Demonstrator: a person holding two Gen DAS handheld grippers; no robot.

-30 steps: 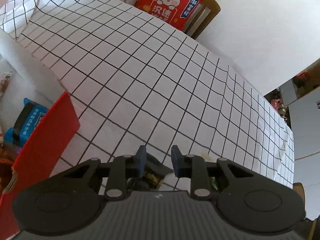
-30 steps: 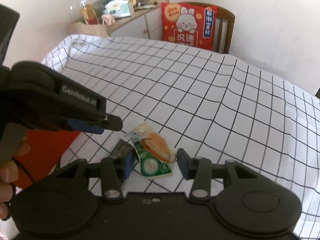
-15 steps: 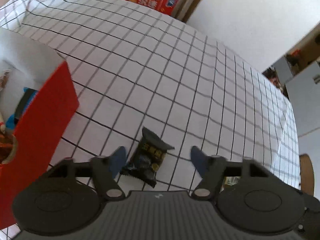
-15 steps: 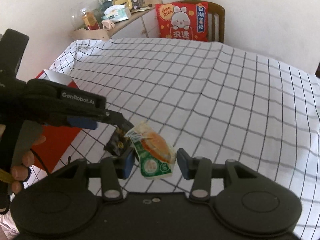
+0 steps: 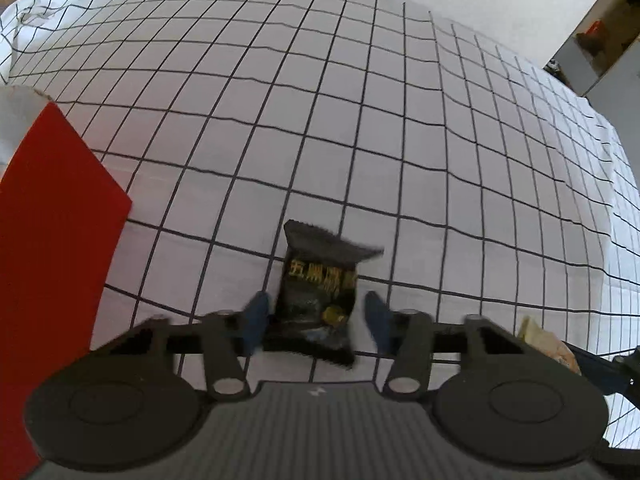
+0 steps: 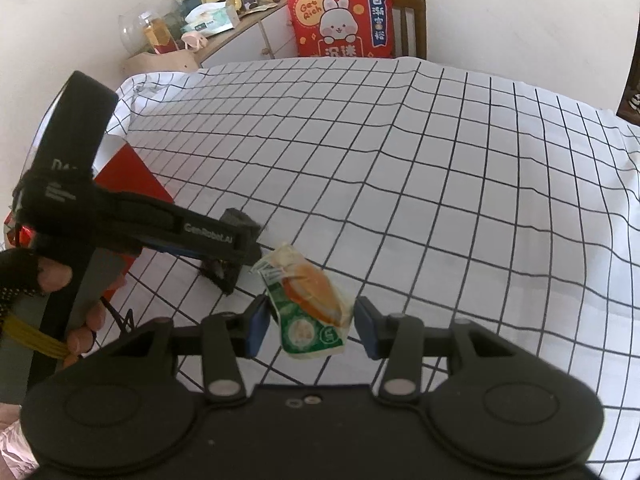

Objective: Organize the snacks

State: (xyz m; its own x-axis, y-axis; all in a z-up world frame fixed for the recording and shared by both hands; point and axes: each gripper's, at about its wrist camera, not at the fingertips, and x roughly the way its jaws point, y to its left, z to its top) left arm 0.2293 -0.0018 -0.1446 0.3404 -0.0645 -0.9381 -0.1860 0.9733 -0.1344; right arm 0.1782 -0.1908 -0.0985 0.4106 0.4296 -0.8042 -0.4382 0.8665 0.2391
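Note:
A black snack packet with gold lettering (image 5: 318, 288) lies on the checked tablecloth between the fingers of my left gripper (image 5: 316, 322). The jaws are partly closed around it with small gaps at each side. In the right wrist view the left gripper (image 6: 240, 244) hides most of the black packet (image 6: 218, 274). My right gripper (image 6: 308, 326) is open around a green and orange snack packet (image 6: 310, 308) lying on the cloth, its fingers a little apart from the packet's sides. The red box (image 5: 52, 216) stands at the left.
The checked tablecloth (image 6: 440, 168) covers the table. A chair with a red rabbit cushion (image 6: 340, 24) stands at the far edge. A cluttered wooden cabinet (image 6: 208, 28) is at the back left. The green packet's edge shows at the lower right in the left wrist view (image 5: 548, 344).
My left gripper opened wide, then moved forward over the black packet and narrowed around it. My right gripper has stayed open around the green packet while the view rose slightly.

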